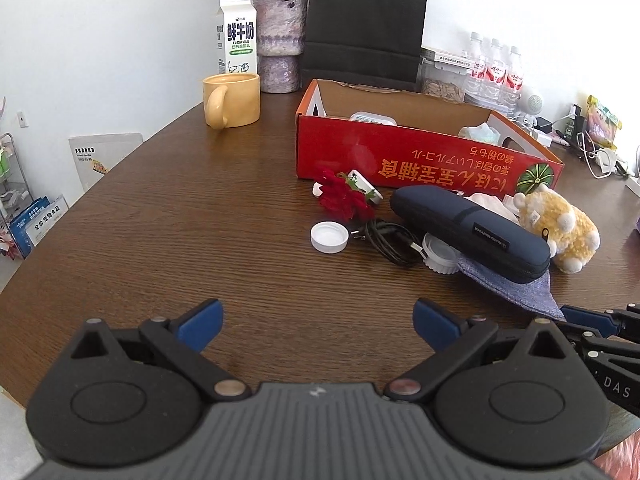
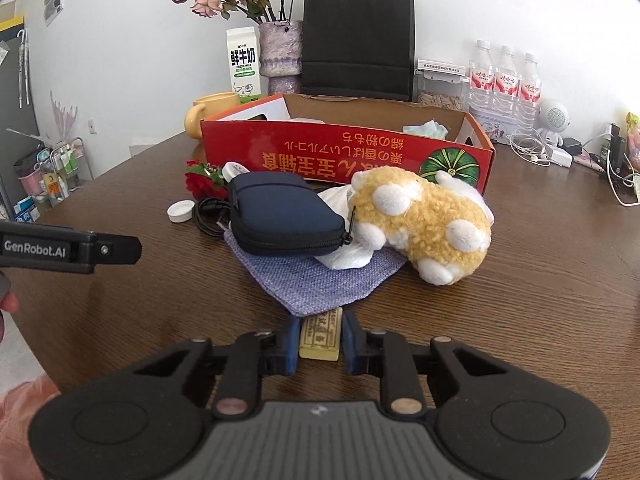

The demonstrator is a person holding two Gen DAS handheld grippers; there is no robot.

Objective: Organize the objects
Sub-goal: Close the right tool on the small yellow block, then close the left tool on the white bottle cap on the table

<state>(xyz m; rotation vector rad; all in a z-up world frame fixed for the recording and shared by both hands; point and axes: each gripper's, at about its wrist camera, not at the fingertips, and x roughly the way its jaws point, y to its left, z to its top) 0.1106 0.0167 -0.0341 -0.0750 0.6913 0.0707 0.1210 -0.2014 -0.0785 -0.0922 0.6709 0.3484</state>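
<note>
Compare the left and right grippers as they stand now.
The left gripper stands wide open over bare table, holding nothing. The right gripper is closed on a small yellowish block near the blue cloth. Both have blue pads on black frames.

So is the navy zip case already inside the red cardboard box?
No, the navy zip case lies on the table in front of the red cardboard box, partly on a blue-grey cloth pouch.

The milk carton [image 1: 237, 36] reads "鲜牛奶" and "FRESH MILK". "GenRobot.AI" stands on the left tongs [image 2: 72, 249]. The red box [image 2: 344, 156] carries upside-down Japanese lettering.
</note>
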